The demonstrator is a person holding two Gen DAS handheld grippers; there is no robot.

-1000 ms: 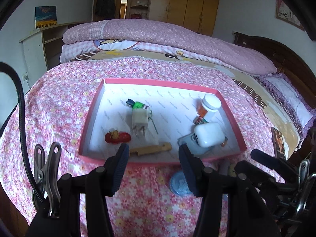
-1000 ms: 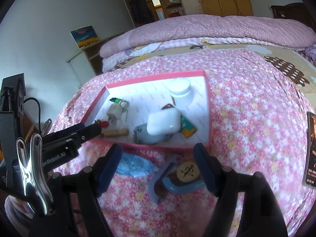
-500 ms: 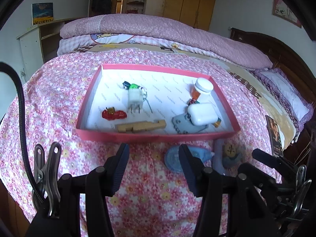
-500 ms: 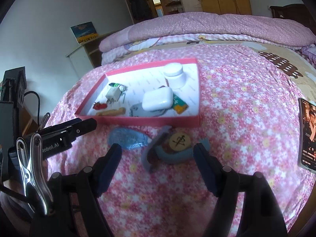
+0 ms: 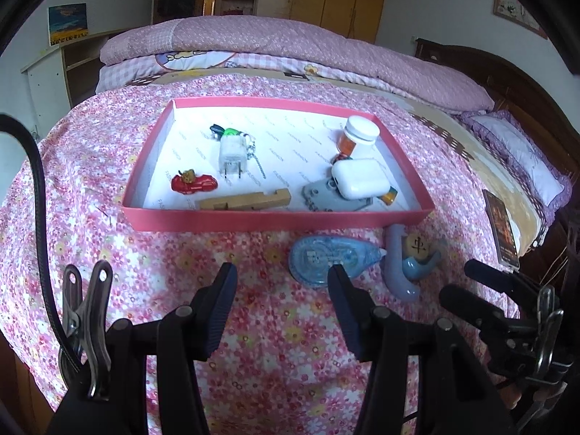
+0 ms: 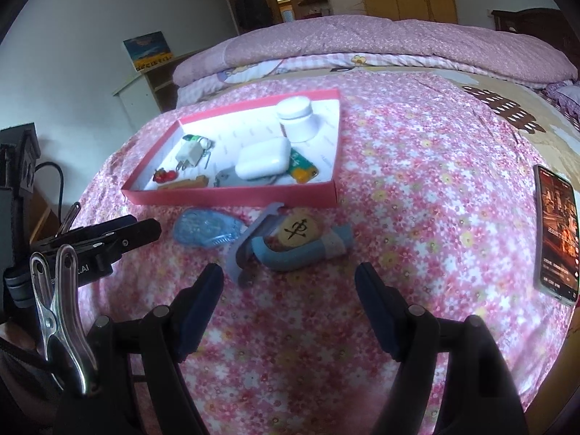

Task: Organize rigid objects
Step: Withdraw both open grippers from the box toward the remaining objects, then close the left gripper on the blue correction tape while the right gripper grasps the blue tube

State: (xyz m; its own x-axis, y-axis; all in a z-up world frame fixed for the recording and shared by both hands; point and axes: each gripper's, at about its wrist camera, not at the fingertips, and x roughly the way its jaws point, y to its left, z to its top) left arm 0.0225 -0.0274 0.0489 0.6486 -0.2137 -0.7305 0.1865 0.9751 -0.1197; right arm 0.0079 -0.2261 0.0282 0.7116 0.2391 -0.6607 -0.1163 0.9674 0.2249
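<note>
A pink-rimmed tray (image 5: 275, 218) (image 6: 232, 195) lies on the flowered bedspread. It holds a white charger (image 5: 232, 153), a red toy car (image 5: 193, 182), a wooden piece (image 5: 246, 203), a white earbud case (image 5: 359, 178) (image 6: 262, 157), a grey plate and a pill bottle (image 5: 357, 136) (image 6: 297, 117). In front of the tray lie a blue correction-tape dispenser (image 5: 326, 259) (image 6: 204, 230) and a blue curved piece with a round wooden token (image 5: 417, 253) (image 6: 299, 232). My left gripper (image 5: 282, 310) is open and empty, near the dispenser. My right gripper (image 6: 290, 304) is open and empty, just short of the curved piece.
A phone (image 6: 556, 232) (image 5: 502, 226) lies on the bed at the right. Folded pink quilts (image 5: 290, 43) are stacked behind the tray. A white shelf (image 5: 47, 72) stands at the left wall. A dark headboard (image 5: 507, 83) is at the right.
Both grippers have pulled back from the tray toward the bed's near edge. The dispenser and the curved piece now show in full in front of the tray. Both stay open.
</note>
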